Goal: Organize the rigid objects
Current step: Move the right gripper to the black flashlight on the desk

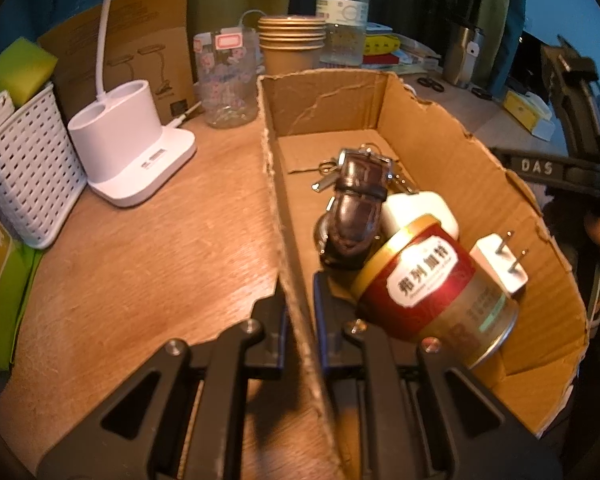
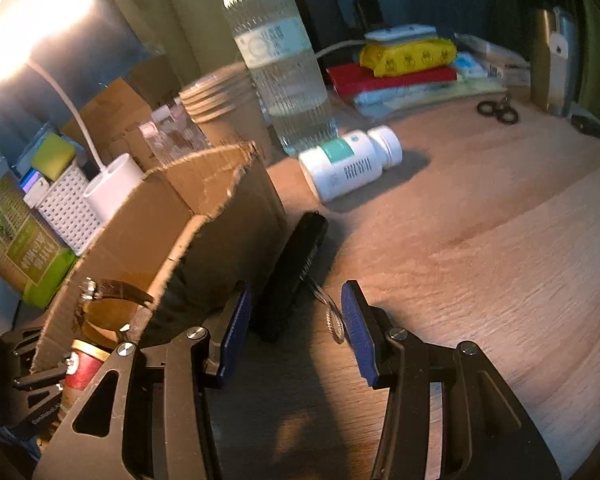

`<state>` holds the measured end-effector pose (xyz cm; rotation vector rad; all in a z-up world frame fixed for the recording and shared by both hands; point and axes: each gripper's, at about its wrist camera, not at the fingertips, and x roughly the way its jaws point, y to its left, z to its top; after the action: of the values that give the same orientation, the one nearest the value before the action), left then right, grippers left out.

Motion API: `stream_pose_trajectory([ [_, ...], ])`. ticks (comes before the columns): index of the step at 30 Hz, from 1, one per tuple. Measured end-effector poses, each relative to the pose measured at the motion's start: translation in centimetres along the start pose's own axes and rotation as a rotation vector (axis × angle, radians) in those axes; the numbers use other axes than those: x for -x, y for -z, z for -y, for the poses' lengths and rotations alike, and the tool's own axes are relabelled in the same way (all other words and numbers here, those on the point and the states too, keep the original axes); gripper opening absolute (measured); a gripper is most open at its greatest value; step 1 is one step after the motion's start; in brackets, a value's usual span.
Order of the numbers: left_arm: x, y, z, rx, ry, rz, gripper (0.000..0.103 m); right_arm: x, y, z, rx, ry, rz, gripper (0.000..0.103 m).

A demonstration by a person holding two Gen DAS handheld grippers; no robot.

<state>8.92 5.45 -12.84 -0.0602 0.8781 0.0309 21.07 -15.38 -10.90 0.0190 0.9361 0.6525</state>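
Observation:
My left gripper (image 1: 300, 312) is shut on the left wall of an open cardboard box (image 1: 420, 132), one finger inside and one outside. In the box lie a red tin (image 1: 428, 288), a brown leather watch (image 1: 356, 208), keys (image 1: 328, 172), a white charger (image 1: 420, 208) and a white plug (image 1: 500, 264). In the right wrist view my right gripper (image 2: 296, 332) is open just above the table. The near end of a black oblong item (image 2: 296, 264) with a clear loop lies between its pads, untouched, against the box's outer wall (image 2: 220, 216). A white pill bottle (image 2: 352, 164) lies farther back.
A water bottle (image 2: 280, 64), stacked paper cups (image 1: 292, 40), a glass jar (image 1: 228, 80), a white lamp base (image 1: 128, 136) and a white basket (image 1: 24, 168) stand behind and left of the box. Packets (image 2: 408, 56), a steel tumbler (image 2: 556, 60) and scissors (image 2: 496, 110) sit at the back right.

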Motion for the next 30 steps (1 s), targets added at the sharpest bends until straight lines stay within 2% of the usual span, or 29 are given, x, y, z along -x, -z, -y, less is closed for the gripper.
stream_pose_trajectory([
  [5,0.0,0.0,0.0,0.001,-0.002,0.001,0.013,-0.5,-0.3,-0.4,0.020,0.008,-0.009,0.049],
  [11,0.1,0.1,0.1,-0.002,-0.001,0.002,0.013,-1.1,-0.4,-0.7,0.048,0.102,-0.019,0.049],
  [19,0.1,0.0,0.2,-0.006,0.005,-0.001,0.013,-1.4,-0.8,-0.4,0.059,0.136,-0.021,0.049],
  [21,0.1,0.0,0.3,-0.007,0.005,-0.001,0.013,-1.4,-0.8,-0.3,0.054,0.126,-0.019,0.044],
  [23,0.1,0.0,0.3,-0.007,0.006,-0.002,0.013,-1.3,-0.8,-0.2,0.051,0.116,-0.020,0.027],
  [30,0.0,0.0,0.3,-0.006,0.006,-0.002,0.013,-0.8,-0.4,-0.4,0.061,0.113,-0.002,0.023],
])
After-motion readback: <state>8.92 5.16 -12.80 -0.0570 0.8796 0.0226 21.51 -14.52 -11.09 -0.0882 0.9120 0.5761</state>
